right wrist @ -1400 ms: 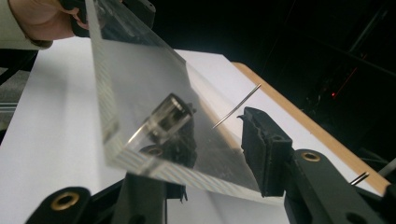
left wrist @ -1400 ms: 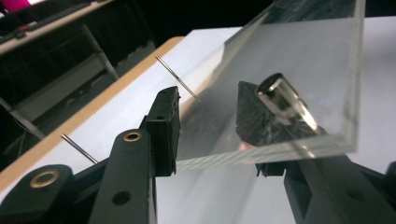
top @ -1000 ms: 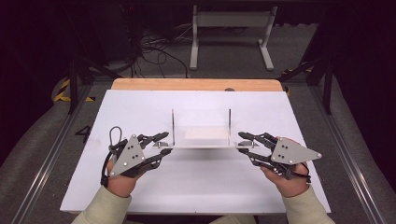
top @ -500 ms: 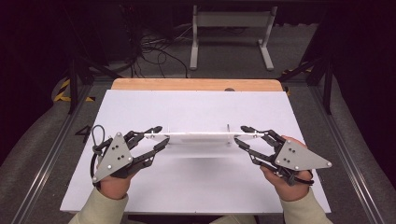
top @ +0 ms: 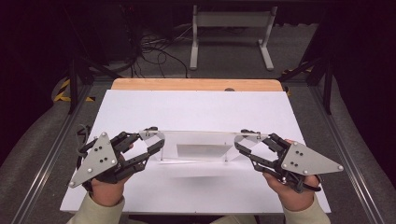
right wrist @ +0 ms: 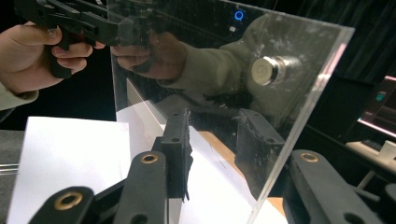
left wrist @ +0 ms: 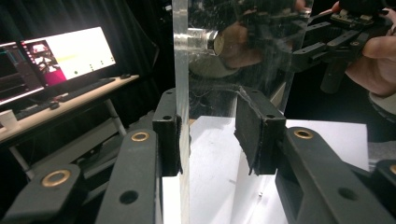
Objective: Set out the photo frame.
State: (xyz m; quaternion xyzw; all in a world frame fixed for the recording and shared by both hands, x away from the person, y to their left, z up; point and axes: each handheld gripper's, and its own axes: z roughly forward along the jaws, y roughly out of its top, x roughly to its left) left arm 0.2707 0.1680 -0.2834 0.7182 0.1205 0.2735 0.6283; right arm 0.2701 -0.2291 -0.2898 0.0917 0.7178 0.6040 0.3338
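A clear acrylic stand (top: 201,134) hangs level above the white table (top: 196,107), casting a shadow below it. My left gripper (top: 152,142) is shut on its left end panel and my right gripper (top: 245,142) is shut on its right end panel. In the left gripper view the panel (left wrist: 233,56) stands upright between the pads of the left gripper (left wrist: 215,135), with a metal stud (left wrist: 205,42) near its top. In the right gripper view the other panel (right wrist: 210,70), also with a stud (right wrist: 268,70), sits slanted between the jaws of the right gripper (right wrist: 215,140).
A wooden strip (top: 196,84) borders the table's far edge. Beyond it are a metal frame (top: 231,18) and cables (top: 154,51) on the floor. Rails run along both sides of the table. A lit monitor (left wrist: 60,51) stands on a desk off to the side.
Both grippers have risen and moved apart with the acrylic stand. It stood on the table before and now hangs above it, nearer the person.
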